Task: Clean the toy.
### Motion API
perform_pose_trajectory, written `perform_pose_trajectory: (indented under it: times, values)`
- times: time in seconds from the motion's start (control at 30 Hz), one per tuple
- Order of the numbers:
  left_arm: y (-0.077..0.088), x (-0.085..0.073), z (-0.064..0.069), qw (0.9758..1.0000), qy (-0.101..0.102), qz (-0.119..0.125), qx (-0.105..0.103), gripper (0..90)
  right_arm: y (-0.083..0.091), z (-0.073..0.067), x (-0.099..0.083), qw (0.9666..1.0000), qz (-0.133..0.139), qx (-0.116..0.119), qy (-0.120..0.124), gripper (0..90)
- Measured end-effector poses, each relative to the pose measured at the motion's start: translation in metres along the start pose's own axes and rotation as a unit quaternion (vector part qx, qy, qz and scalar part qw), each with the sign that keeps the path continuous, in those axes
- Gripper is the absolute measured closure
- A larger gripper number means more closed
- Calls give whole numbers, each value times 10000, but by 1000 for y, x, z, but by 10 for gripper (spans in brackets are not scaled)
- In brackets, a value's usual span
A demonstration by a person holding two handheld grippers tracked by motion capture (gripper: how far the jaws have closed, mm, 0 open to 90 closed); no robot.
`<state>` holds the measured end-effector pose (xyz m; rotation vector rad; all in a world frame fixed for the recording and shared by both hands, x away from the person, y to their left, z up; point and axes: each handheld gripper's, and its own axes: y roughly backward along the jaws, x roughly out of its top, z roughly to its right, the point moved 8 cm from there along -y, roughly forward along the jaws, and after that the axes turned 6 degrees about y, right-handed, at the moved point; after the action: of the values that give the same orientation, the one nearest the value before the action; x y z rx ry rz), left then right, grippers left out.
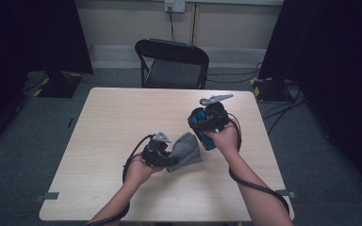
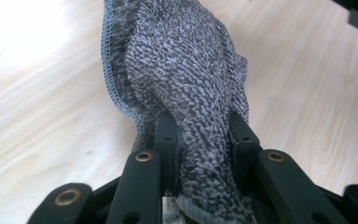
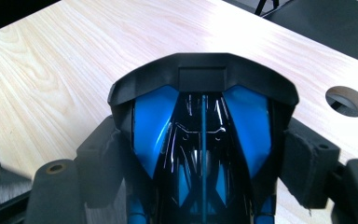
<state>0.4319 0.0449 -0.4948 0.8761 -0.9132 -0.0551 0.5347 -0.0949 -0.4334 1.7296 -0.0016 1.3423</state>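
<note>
over the bench (image 1: 122,122), near its middle: left claw (image 1: 167,157) pinched tight on a grey cloth (image 1: 185,150), which hangs onto the wood; right claw (image 1: 202,129), jaws wide, clamped around a blue and black toy car (image 3: 200,140), held aloft.

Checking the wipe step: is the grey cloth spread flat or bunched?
Bunched. The cloth is gathered into a ridge between the left gripper jaws, its free end draping toward the table.
</note>
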Motion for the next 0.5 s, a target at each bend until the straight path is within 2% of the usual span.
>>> perform_pose_trajectory:
  times: [0.3,0.5]
  values:
    - [21,14,-32,9982,319,289,408,712,1,-6,-8,9999,-12,96,33,254]
    - [28,24,-43,9967,444,470,487,712,2,-14,-14,9998,9,192,80,254]
